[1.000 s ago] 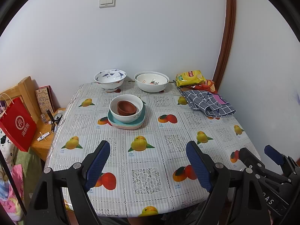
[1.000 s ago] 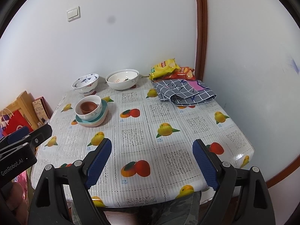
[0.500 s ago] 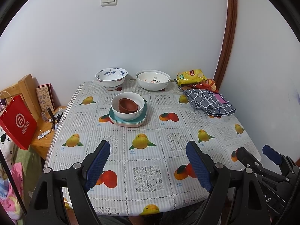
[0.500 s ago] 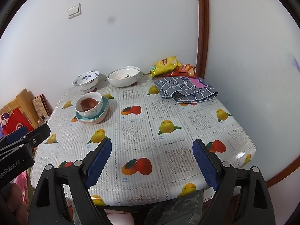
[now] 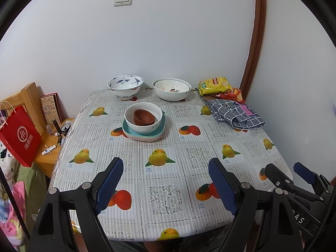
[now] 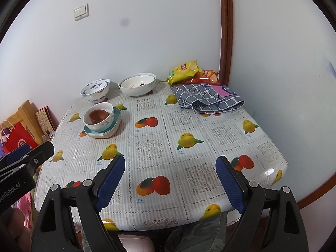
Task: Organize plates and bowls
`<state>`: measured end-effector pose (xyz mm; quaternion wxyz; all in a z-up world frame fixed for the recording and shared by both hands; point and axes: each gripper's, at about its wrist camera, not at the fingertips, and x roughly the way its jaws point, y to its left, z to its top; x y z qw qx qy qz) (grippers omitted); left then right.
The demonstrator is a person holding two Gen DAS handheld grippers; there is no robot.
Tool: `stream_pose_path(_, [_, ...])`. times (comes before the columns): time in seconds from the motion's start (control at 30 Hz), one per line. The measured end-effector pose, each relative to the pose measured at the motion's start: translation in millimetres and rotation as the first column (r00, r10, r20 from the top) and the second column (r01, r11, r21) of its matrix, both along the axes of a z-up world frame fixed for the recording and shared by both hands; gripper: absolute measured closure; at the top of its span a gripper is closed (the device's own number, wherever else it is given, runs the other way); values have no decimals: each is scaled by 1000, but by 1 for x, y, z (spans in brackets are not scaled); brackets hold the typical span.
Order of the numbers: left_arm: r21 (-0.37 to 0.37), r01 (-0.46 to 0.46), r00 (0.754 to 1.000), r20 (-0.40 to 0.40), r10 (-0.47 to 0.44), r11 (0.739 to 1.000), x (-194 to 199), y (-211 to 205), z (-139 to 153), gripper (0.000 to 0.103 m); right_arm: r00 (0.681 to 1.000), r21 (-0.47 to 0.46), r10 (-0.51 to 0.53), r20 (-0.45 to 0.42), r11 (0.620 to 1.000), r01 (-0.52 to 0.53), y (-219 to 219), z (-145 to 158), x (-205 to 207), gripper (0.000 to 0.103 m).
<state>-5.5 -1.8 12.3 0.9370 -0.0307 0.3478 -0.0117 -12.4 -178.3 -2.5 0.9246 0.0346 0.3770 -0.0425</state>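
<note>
On the fruit-print table (image 5: 189, 142) left of centre stands a stack: a small brown bowl (image 5: 144, 116) inside a white bowl (image 5: 145, 126) on teal and pink plates (image 5: 142, 135). The same stack (image 6: 101, 121) shows in the right wrist view. At the back edge sit a blue-patterned bowl (image 5: 125, 86) and a wide white bowl (image 5: 171, 89). My left gripper (image 5: 164, 168) hovers open over the near part of the table, holding nothing. My right gripper (image 6: 170, 163) is open and empty too, to the right of the left one.
Yellow and red snack bags (image 5: 216, 86) and a folded grey checked cloth (image 5: 235, 113) lie at the back right corner. A red paper bag (image 5: 20, 134) and a low wooden stand (image 5: 52, 147) with small items are left of the table. The wall runs behind and right.
</note>
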Motion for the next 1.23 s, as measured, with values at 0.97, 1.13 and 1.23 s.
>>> stream_pose_path(0.97, [0,0,1000,13,0,1000,-4,0,2,21,1000,-13,18,15,1000,-18,4,5,-2,16])
stream_pose_path(1.13, [0,-3,1000,13,3,1000,-4,-1,2,21,1000,-14,23,17,1000,-23,4,4,-2,16])
stream_pose_path(1.23, [2,-1,1000,20,1,1000,-2,-1,3,19,999,-16,29,21,999,-29,6,4,-2,16])
